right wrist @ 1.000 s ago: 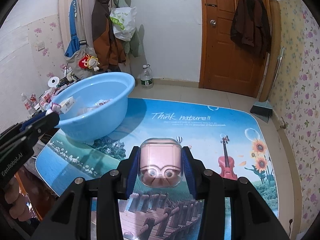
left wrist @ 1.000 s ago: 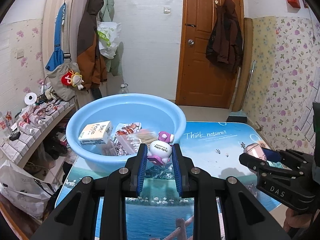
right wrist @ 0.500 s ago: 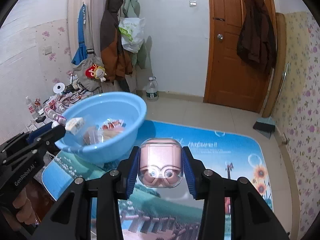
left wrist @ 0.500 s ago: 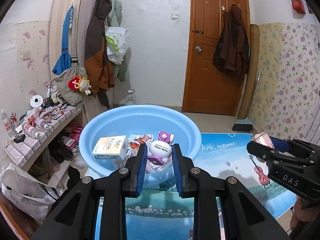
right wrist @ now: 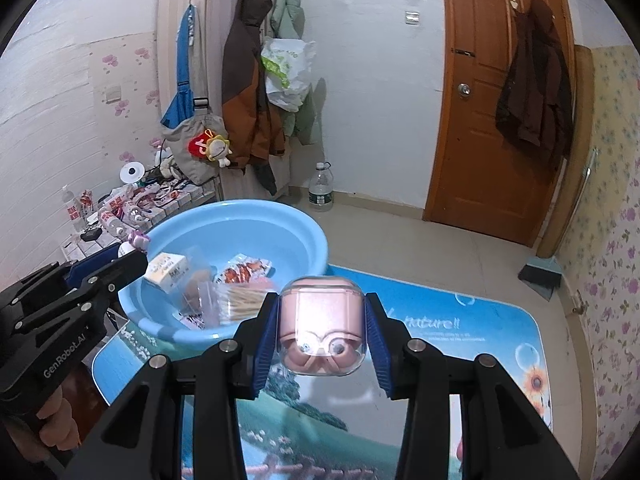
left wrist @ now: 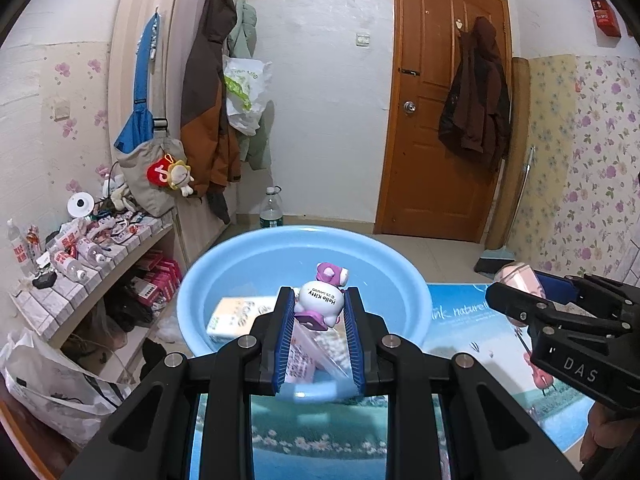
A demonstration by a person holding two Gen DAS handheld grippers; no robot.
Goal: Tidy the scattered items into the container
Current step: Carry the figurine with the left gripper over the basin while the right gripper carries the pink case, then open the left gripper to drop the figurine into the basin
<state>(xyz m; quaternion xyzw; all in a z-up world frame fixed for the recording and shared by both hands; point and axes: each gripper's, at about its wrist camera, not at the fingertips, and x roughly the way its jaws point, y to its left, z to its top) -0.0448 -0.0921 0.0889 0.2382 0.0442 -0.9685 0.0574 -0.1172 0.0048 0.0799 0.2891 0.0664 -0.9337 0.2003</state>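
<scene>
- Left wrist view: the left gripper has its jaws closed on the Hello Kitty figure, over the near rim of the blue basin. The figure's long axis runs forward, its head pointing away.
- Right wrist view: the right gripper clamps the pink earbud case upright above the surface, just right of the basin.

My left gripper held a white-and-purple Hello Kitty figure over the blue basin; my right gripper clamped a clear pink earbud case beside the basin, above the mat.
</scene>
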